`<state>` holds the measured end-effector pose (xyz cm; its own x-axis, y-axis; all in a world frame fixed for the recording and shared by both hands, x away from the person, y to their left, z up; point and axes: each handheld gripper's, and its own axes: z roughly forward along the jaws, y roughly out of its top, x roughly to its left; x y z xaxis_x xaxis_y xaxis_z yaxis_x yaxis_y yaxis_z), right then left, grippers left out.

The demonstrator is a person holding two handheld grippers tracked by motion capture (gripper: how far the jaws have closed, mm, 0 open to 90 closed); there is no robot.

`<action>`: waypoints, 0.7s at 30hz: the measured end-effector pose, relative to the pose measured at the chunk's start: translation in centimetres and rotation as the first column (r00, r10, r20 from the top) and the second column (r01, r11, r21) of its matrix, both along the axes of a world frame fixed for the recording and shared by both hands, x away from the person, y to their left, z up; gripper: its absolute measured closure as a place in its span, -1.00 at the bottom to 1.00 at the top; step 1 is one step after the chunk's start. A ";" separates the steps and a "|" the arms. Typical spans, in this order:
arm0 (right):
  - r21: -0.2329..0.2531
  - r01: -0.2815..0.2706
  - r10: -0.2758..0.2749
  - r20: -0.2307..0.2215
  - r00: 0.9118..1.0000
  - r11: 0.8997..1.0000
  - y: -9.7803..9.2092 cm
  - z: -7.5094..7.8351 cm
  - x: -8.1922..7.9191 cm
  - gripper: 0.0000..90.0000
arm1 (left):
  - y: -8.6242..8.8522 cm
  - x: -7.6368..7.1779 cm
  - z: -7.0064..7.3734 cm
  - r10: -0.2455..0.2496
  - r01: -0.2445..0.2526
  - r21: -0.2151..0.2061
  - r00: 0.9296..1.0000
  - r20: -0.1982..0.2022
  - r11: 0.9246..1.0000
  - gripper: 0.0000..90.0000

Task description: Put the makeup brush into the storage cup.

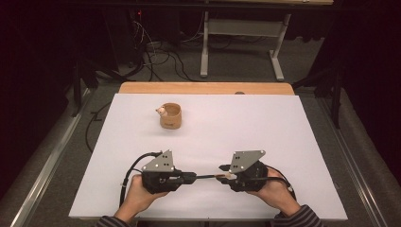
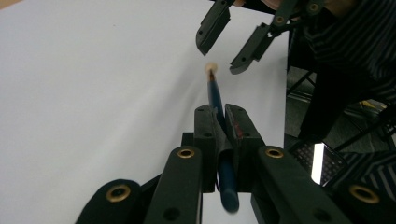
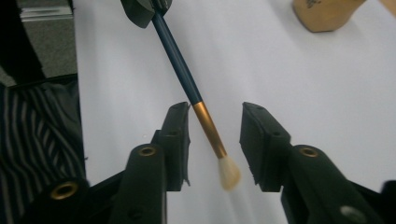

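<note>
Clearly staged for a handover: wide white surface (image 1: pixel 283 142), wooden cup (image 1: pixel 170 116) far off; left hand-held gripper (image 2: pixel 218 122) clamped on paintbrush (image 3: pixel 187 84), held level above; right hand-held gripper (image 3: pixel 215 140) spread wide around ferrule, awaiting closure.

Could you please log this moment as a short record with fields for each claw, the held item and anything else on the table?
left claw: shut on the paintbrush handle
right claw: open, jaws on either side of the ferrule and bristles, not touching
paintbrush: dark blue handle, copper ferrule, pale bristles, held level between the two claws
wooden cup: upright, far left part of the table
table: white surface
</note>
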<state>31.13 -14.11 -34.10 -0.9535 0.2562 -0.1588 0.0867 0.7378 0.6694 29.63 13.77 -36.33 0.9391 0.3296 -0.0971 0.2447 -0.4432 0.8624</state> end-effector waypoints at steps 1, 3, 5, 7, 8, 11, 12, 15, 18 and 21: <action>0.004 0.015 -0.015 0.005 1.000 1.000 0.0 -0.1 0.0 0.34 | 0.1 0.1 0.0 0.018 -0.018 0.000 1.000 -0.001 1.000 0.88; 0.006 0.026 -0.026 0.008 1.000 1.000 -0.1 -0.1 0.0 0.31 | 0.2 0.1 0.0 0.030 -0.030 0.000 1.000 0.001 1.000 0.88; 0.021 0.053 -0.054 0.019 0.998 0.998 -0.2 -0.1 0.1 0.25 | 0.2 0.1 0.0 0.041 -0.041 0.001 0.999 0.003 0.999 0.88; 0.048 0.077 -0.078 0.012 0.997 0.996 -0.4 0.1 0.2 0.22 | 0.3 0.1 0.1 0.053 -0.053 -0.001 0.999 0.010 0.999 0.88; 0.048 0.077 -0.078 0.012 0.997 0.996 -0.4 0.1 0.2 0.22 | 0.3 0.1 0.1 0.053 -0.053 -0.001 0.999 0.010 0.999 0.88; 0.079 0.112 -0.113 0.011 0.993 0.991 -0.8 0.2 0.2 0.14 | 0.6 0.0 0.3 0.071 -0.071 -0.016 0.997 0.016 0.997 0.88; 0.079 0.112 -0.113 0.011 0.993 0.991 -0.8 0.2 0.2 0.14 | 0.6 0.0 0.3 0.071 -0.071 -0.016 0.997 0.016 0.997 0.88; 0.091 0.129 -0.130 0.012 0.991 0.988 -0.8 0.0 0.1 0.10 | 0.8 0.0 0.4 0.089 -0.088 -0.027 0.996 0.021 0.996 0.88; 0.114 0.155 -0.159 0.020 0.987 0.981 -0.9 -0.3 -0.1 0.02 | 1.0 0.0 0.5 0.111 -0.110 -0.037 0.993 0.027 0.993 0.88; 0.127 0.168 -0.173 0.028 0.985 0.978 -0.9 -0.5 -0.3 0.02 | 1.2 0.0 0.6 0.127 -0.126 -0.045 0.991 0.030 0.991 0.88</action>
<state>30.83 -15.06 -34.60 -0.8877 0.4346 -0.1517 0.1764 0.6257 0.7598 29.67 15.00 -35.78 0.8930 0.4422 -0.0833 0.2677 -0.3733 0.8883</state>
